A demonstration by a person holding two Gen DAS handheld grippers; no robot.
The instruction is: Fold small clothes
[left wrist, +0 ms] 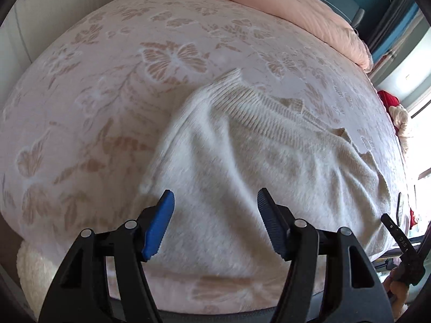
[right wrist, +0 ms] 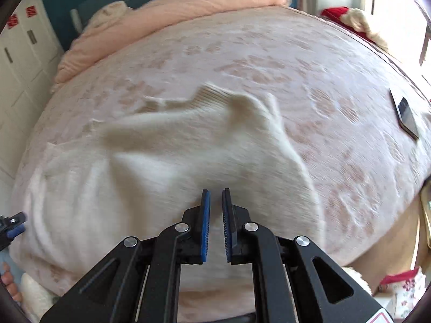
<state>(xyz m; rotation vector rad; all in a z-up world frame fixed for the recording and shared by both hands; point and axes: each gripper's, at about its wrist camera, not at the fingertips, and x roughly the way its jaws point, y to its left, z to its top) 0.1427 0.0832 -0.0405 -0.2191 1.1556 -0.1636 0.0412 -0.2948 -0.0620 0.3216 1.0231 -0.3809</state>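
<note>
Sweater: a cream knitted sweater (left wrist: 242, 161) lies spread and rumpled on the bed, ribbed hem towards the far side, and it looks blurred in both views.
Bed: the bed (left wrist: 94, 94) wears a pale pink cover with a flower and butterfly pattern, and the sweater sits near its front edge.
Left gripper: here's the left gripper (left wrist: 214, 224), jaws spread wide, blue pads apart, nothing between them, poised just above the near part of the sweater.
Right gripper: the right gripper (right wrist: 215, 226) has its jaws drawn nearly together with a thin gap left, right over the sweater; whether any knit is pinched in there, I cannot tell.
Quilt: a peach quilt (right wrist: 161, 18) is bunched along the far edge of the bed.
Phone: a dark phone (right wrist: 405, 113) lies flat on the cover, well apart from the sweater on the right.
Red cloth: a red and cream bundle (right wrist: 350, 18) sits at the far right corner of the bed.
</note>
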